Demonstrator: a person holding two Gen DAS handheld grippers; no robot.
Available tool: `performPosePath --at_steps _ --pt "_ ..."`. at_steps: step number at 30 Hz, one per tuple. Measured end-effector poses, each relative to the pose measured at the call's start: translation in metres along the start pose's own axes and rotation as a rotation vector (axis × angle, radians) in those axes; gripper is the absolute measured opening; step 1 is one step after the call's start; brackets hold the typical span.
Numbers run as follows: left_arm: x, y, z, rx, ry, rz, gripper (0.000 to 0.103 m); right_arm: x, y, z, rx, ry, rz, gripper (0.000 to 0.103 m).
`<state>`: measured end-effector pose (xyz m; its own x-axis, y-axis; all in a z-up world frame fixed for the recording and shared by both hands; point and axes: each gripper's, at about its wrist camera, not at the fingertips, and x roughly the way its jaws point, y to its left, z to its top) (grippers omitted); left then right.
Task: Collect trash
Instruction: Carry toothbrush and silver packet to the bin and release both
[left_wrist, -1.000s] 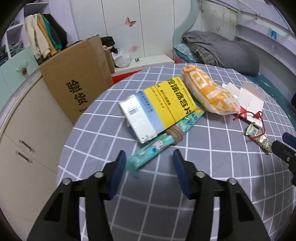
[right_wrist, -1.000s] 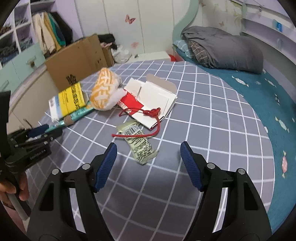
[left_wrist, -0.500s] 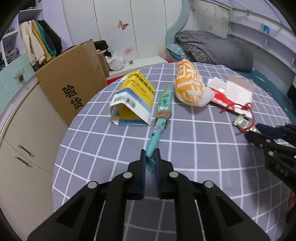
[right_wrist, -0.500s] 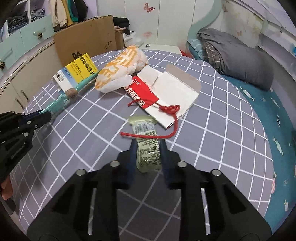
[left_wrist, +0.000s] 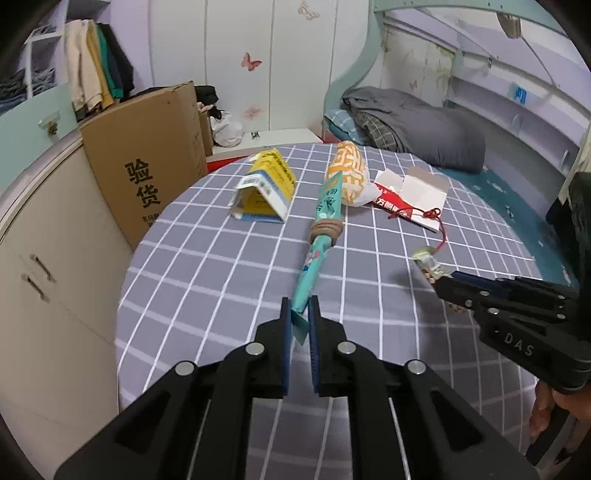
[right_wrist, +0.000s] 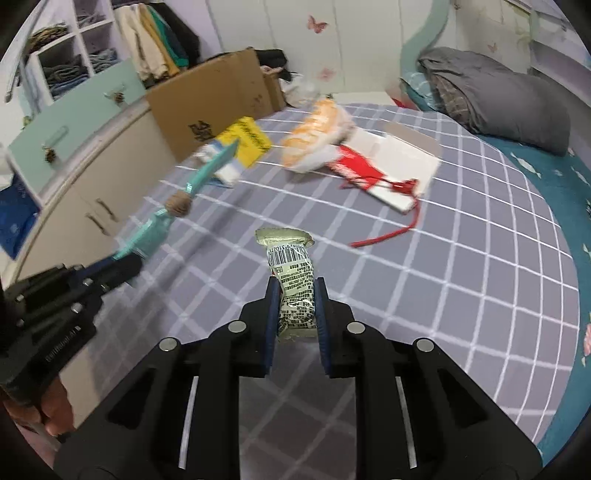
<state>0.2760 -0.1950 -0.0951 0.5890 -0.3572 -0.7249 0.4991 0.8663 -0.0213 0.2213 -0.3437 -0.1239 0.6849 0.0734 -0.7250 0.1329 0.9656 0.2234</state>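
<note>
Grey checked bed cover (left_wrist: 221, 280) is being used as the surface. Teal wrapper (left_wrist: 314, 262), centre frame, is being pinched at its near end by the left claw (left_wrist: 300, 314). Beige snack packet (right_wrist: 293, 280) is being squeezed between the closing pads of the right claw (right_wrist: 295, 295), lower centre.
</note>
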Motion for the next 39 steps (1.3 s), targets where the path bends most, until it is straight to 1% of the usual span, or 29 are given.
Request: performPosePath --at_steps 3,8,13,17,18,20,21,25,29,32,37,39 --pt "-0.02 0.014 -0.012 -0.032 -0.016 0.005 0.008 -0.008 0.025 -0.001 -0.026 -0.013 0.032 0.019" --pt "-0.053 0.048 -0.037 -0.104 -0.042 0.033 0.008 -0.015 0.084 -0.009 -0.087 -0.02 0.099 0.019" --pt "-0.084 0.096 -0.072 -0.185 -0.054 0.083 0.008 -0.009 0.149 -0.023 -0.155 0.003 0.181 0.019" --pt "-0.101 0.142 -0.104 -0.261 -0.037 0.145 0.008 0.003 0.202 -0.036 -0.216 0.031 0.24 0.019" --pt "-0.105 0.159 -0.116 -0.295 -0.027 0.166 0.008 0.009 0.219 -0.04 -0.235 0.042 0.258 0.019" --pt "-0.109 0.179 -0.13 -0.331 -0.014 0.191 0.008 0.017 0.244 -0.049 -0.263 0.061 0.283 0.019" --pt "-0.111 0.194 -0.142 -0.356 -0.001 0.215 0.008 0.02 0.254 -0.052 -0.274 0.068 0.291 0.019" --pt "-0.113 0.231 -0.17 -0.421 0.041 0.267 0.008 0.043 0.302 -0.072 -0.327 0.12 0.334 0.019" --pt "-0.108 0.262 -0.194 -0.468 0.086 0.294 0.008 0.058 0.333 -0.087 -0.356 0.147 0.349 0.019" --pt "-0.102 0.273 -0.203 -0.487 0.109 0.307 0.008 0.07 0.348 -0.096 -0.368 0.165 0.35 0.019" --pt "-0.089 0.286 -0.212 -0.505 0.131 0.308 0.009 0.085 0.357 -0.102 -0.37 0.17 0.333 0.019" --pt "-0.085 0.286 -0.213 -0.511 0.135 0.314 0.011 0.088 0.355 -0.103 -0.362 0.171 0.326 0.019"
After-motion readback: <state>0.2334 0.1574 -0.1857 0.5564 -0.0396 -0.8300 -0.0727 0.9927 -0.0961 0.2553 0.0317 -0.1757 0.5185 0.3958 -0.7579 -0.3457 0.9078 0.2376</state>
